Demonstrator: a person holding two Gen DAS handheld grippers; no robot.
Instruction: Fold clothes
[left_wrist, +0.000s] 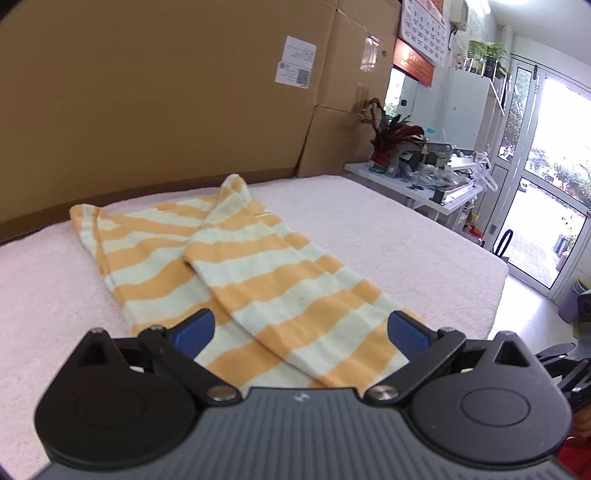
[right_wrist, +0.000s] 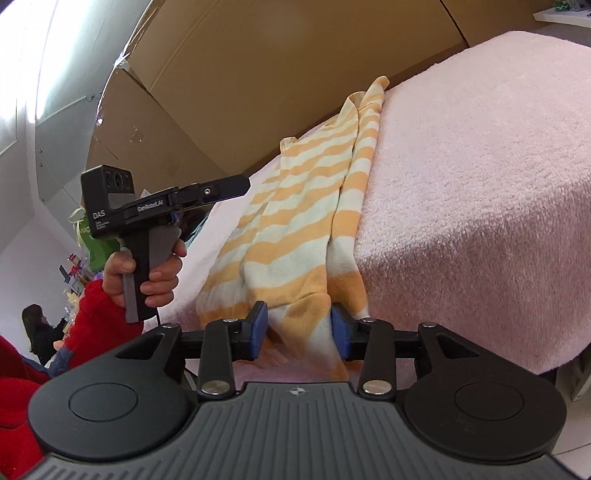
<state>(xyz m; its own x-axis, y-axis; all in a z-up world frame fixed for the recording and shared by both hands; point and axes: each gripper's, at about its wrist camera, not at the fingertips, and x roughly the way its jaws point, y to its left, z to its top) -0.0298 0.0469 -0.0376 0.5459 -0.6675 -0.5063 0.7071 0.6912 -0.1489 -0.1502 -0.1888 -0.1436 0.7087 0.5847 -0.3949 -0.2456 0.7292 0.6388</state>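
Observation:
An orange-and-cream striped garment (left_wrist: 258, 258) lies lengthwise on a pink fleece-covered table (left_wrist: 406, 229), its sides folded in over the middle. My left gripper (left_wrist: 301, 325) hovers open and wide over the garment's near end, with nothing between its blue pads. In the right wrist view the garment (right_wrist: 295, 206) runs away from me and its near hem droops over the table (right_wrist: 480, 184) edge. My right gripper (right_wrist: 299, 328) stands partly open around that hem, the cloth loose between the pads. A hand in a red sleeve holds the left gripper (right_wrist: 236, 186) to the garment's left.
Large cardboard boxes (left_wrist: 166, 92) wall off the table's far side. A white side table (left_wrist: 417, 184) with a plant and clutter stands at the right, before a glass door (left_wrist: 535, 184). A person (right_wrist: 37, 325) stands far off at the left.

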